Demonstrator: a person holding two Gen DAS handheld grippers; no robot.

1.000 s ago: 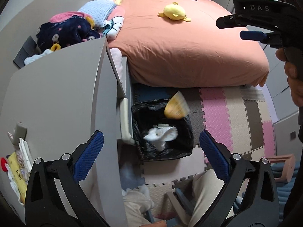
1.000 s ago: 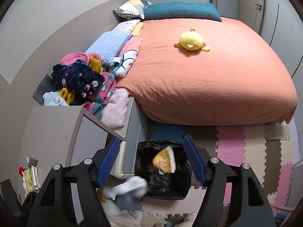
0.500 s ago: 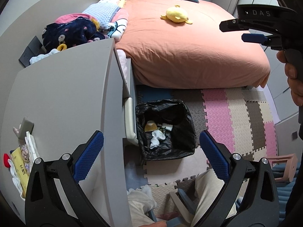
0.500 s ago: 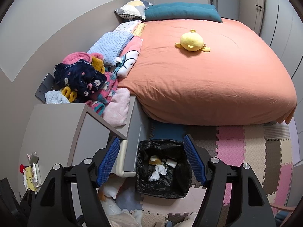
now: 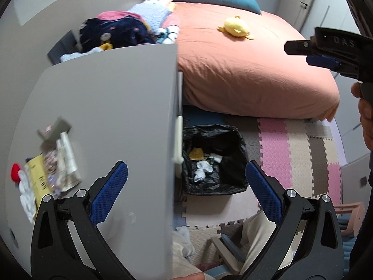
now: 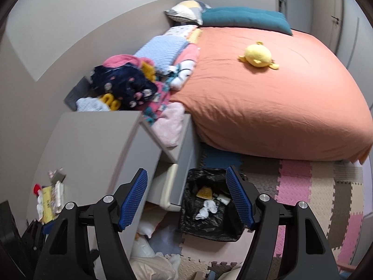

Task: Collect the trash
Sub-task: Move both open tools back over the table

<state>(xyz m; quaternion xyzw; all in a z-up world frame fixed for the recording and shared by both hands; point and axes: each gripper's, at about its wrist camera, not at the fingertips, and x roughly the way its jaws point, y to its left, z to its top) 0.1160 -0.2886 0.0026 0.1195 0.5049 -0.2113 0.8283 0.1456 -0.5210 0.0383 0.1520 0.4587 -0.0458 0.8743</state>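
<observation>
Inside crinkled black bin liner (image 6: 209, 224): crumpled white tissue (image 6: 206, 208).

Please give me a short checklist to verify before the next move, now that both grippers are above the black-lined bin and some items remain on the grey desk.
1. Left gripper empty, jaws wide apart: ok.
2. Right gripper empty, jaws wide apart: ok.
3. Dropped trash is inside the black-lined trash bin: the yellow wrapper and crumpled white tissue lie in it: ok.
4. Trash left to collect: a blurred pile of papers and packets lies at the left edge of the grey desk top: not ok, task unfinished.
5. Which pile items are trash: too blurred, cannot tell.
6. Path from left gripper to pile over bare desk: ok.
</observation>
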